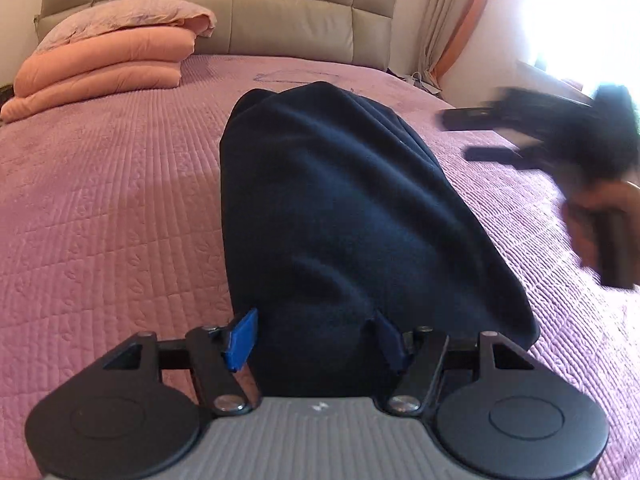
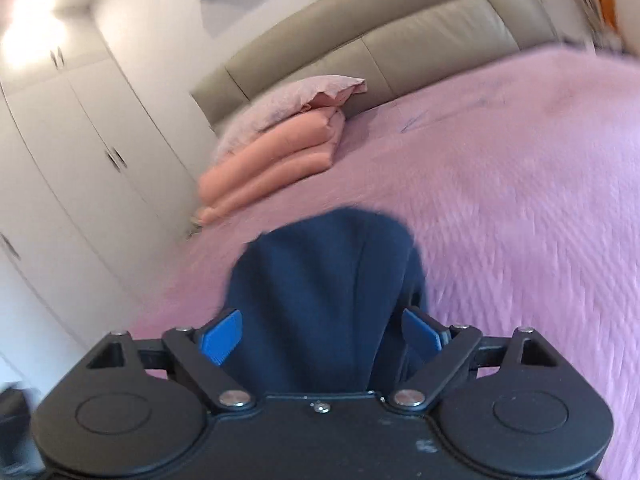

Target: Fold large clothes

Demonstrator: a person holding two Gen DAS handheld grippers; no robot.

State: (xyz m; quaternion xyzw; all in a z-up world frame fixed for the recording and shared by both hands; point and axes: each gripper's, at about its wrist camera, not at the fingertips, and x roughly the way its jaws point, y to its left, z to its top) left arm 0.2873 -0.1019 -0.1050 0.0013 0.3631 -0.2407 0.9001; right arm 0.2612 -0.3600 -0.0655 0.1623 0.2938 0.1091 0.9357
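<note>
Lying lengthwise on the pink quilted bedspread (image 1: 120, 208) of the bed, the dark navy soft-fabric garment (image 1: 344, 208) fills the middle of the left wrist view, bunched into a long mound of rumpled folds. The left hand-held gripper (image 1: 316, 342) stands released, its blue pads (image 1: 240, 340) spread wide to either side of the garment's near end, with cloth lying between them but not pinched. At the right edge, blurred, the right hand-held gripper (image 1: 476, 136) hangs above the bedspread, clear of the garment, its two dark fingers apart. A stack of folded peach-pink quilts (image 1: 104, 68) rests near the grey padded headboard (image 1: 280, 12), well apart from the garment. In the right wrist view, the right hand-held gripper (image 2: 320, 336) is likewise released, its blue pads (image 2: 222, 336) wide on both sides of the navy garment (image 2: 320, 280), which lies on the bedspread (image 2: 520, 200). Beyond stand the folded quilts (image 2: 276, 160), the headboard (image 2: 400, 32) and a white wardrobe (image 2: 60, 160).
</note>
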